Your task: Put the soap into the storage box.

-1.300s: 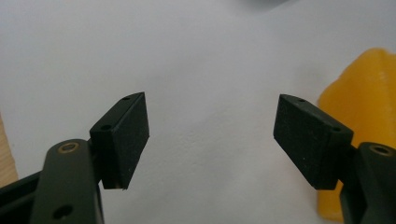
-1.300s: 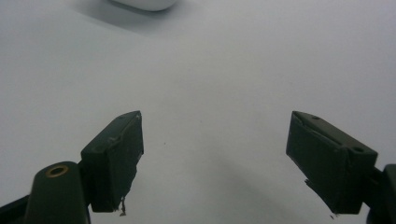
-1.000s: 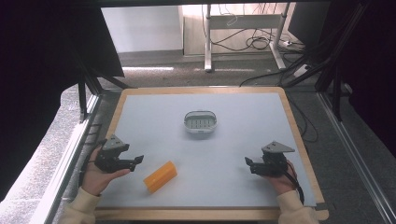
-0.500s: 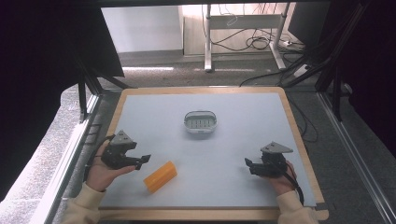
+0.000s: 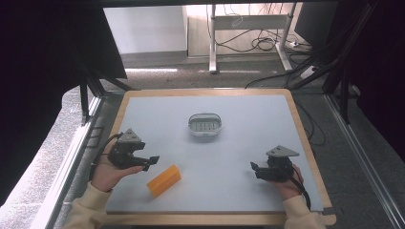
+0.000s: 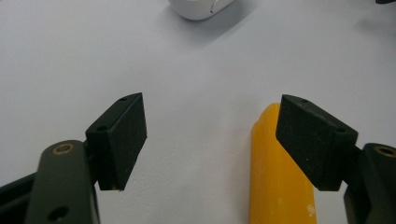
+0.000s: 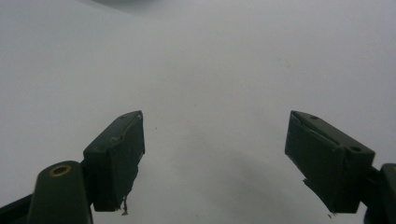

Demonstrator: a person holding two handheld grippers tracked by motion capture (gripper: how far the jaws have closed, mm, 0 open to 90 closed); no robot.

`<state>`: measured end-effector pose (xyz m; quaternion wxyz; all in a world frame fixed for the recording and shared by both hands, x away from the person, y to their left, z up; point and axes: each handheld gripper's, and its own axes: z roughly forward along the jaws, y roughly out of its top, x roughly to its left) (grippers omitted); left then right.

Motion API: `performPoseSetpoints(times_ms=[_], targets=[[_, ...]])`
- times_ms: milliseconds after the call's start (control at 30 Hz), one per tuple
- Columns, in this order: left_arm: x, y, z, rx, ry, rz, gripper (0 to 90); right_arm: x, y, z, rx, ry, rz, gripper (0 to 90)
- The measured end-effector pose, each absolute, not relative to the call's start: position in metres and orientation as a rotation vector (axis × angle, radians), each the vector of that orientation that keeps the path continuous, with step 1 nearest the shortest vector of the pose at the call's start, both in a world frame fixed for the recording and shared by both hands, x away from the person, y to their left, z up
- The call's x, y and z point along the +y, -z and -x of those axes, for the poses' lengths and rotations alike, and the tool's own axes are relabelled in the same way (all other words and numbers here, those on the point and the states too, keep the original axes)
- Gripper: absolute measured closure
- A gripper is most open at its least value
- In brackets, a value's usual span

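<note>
Lying flat: smooth orange block (image 5: 164, 180).

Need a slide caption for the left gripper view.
Open left gripper beside orange block, white dish beyond.

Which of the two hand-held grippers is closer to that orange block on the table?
Left. The left gripper sits right beside the orange block, jaws open just off its end. The right gripper is far across the table.

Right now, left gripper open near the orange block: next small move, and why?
Probably shift the left gripper a little toward its right jaw, then close. The jaws stand open, but the orange block lies under the right jaw, not centred in the gap. The right gripper sits open, far off.
</note>
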<state>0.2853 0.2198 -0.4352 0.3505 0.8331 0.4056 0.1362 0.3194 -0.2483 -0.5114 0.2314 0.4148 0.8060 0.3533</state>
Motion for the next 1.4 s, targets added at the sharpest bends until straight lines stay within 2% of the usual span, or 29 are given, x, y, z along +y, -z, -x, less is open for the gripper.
performPoseSetpoints(times_ms=[533, 1400], targets=[[0.193, 0.439, -0.273, 0.969, -0.302, -2.255, 26.7, -0.248, 0.514, -0.32, 2.22, -0.931, -1.13, 20.3], [0.173, 0.468, -0.271, 0.996, -0.219, -2.378, 27.8, -0.25, 0.516, -0.321, 2.222, -0.92, -1.141, 19.8]])
